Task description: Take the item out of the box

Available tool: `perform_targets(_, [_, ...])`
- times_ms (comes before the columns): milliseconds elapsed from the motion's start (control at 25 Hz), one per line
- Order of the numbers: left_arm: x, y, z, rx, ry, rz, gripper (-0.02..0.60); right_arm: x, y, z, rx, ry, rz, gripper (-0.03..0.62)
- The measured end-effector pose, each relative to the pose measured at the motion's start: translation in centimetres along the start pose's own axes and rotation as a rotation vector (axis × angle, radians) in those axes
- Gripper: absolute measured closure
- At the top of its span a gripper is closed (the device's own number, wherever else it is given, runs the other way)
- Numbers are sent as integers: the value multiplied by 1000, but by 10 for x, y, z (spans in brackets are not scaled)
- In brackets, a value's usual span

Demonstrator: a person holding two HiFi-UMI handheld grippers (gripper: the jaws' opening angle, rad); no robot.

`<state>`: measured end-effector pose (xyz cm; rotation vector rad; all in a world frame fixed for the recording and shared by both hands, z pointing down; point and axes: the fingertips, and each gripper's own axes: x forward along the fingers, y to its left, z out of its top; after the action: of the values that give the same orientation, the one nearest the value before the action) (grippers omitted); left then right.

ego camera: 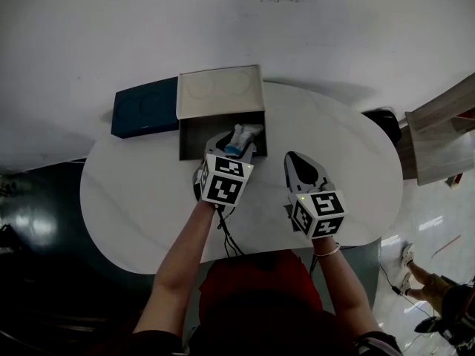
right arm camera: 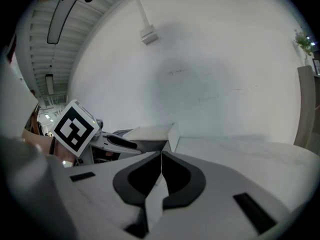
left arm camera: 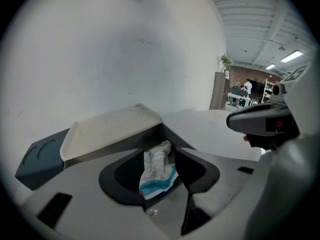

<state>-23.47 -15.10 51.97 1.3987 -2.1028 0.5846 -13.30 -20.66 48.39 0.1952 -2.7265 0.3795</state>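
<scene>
Jaws of my left gripper (ego camera: 236, 148) stand wide; my right gripper (ego camera: 292, 158) has its jaws pressed together, empty. I see open white oval counter (ego camera: 141, 191) right of them. At its far edge, the open grey cardboard box (ego camera: 185, 136) holds the crumpled white-and-teal packet (left arm camera: 157, 166), upright between my left jaws.

A white surface (ego camera: 141, 199) with rounded ends carries everything, its top smooth, pale and faintly glossy. Near its far edge, about midway along, lies an open grey box (ego camera: 183, 138), its pale lid flap (ego camera: 220, 91) folded back flat away from the person. At the far left edge lies a dark blue case (ego camera: 145, 112), flat and rectangular, touching the open box's left side and turned a little askew to it, with its outer corner appearing to reach past the rim of the surface.
</scene>
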Motion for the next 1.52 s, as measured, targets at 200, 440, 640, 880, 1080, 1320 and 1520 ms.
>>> perform_targets(200, [10,0,-3,51,51,-15,383,7,-3,-3,2,15,-1,579])
perform_targets(440, [22,3,-5,103,118,-42,377,17,-2,-5,9,24,1,579])
perform_targets(640, [33,1,-6,147,164,-61,377,21,-2,-6,11,32,4,579])
perform_targets(880, [46,-3,-14,208,220,-85,377,24,-3,-11,21,50,1,579])
perform_targets(1080, [54,-1,-21,194,265,-97,379,26,-6,-14,26,58,-2,579])
perform_targets(1320, [61,1,-27,187,320,-107,380,28,-11,-16,35,65,-10,579])
perform_targets(1520, [65,4,-29,215,340,-96,388,31,-12,-16,42,66,-13,579])
